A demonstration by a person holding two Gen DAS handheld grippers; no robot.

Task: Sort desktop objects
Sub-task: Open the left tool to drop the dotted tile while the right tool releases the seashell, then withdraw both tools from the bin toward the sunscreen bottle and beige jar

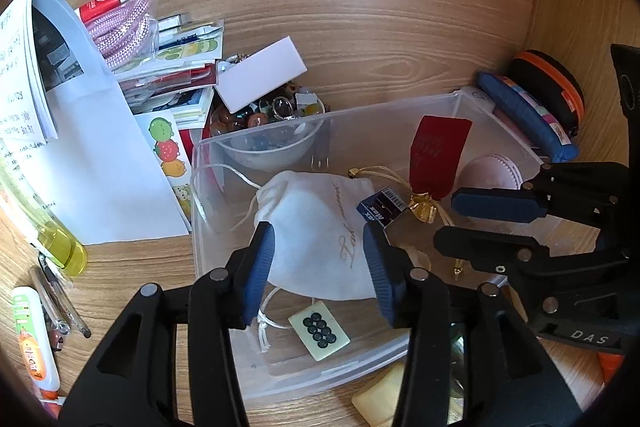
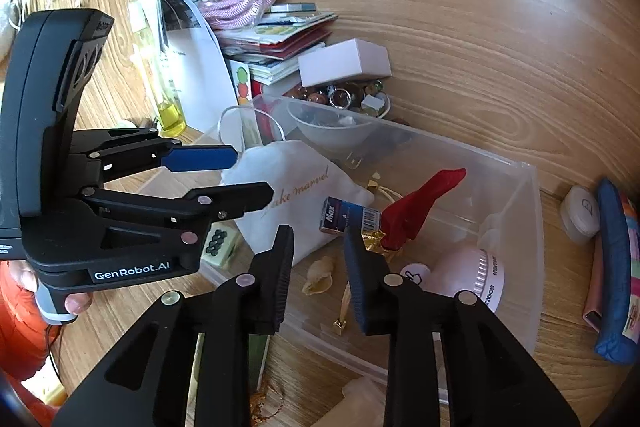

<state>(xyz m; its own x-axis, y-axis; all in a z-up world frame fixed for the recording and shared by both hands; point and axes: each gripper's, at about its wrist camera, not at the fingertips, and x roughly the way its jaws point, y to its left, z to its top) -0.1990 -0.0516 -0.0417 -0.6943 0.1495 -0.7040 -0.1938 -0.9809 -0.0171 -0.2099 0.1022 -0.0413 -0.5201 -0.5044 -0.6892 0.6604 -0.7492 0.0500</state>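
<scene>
A clear plastic bin (image 1: 256,383) (image 2: 528,267) sits on the wooden desk. In it lie a white drawstring pouch (image 1: 316,227) (image 2: 296,199), a small blue Max battery box (image 1: 382,207) (image 2: 350,217), a red tag with gold cord (image 1: 438,155) (image 2: 416,207), a mahjong tile (image 1: 319,330) (image 2: 218,243), a pink round device (image 1: 490,173) (image 2: 468,275) and a shell (image 2: 320,273). My left gripper (image 1: 320,267) (image 2: 244,175) is open, its jaws either side of the pouch. My right gripper (image 2: 320,267) (image 1: 472,223) is open and empty above the bin, just short of the battery box.
A bowl of glass beads (image 1: 264,123) (image 2: 340,107) with a white box (image 1: 262,73) on top stands behind the bin. Papers, a card stack and a pink cable (image 1: 124,27) lie left. A yellow bottle (image 1: 60,243), pens and glue (image 1: 32,339) lie front left. A blue pouch (image 1: 528,115) (image 2: 616,267) lies right.
</scene>
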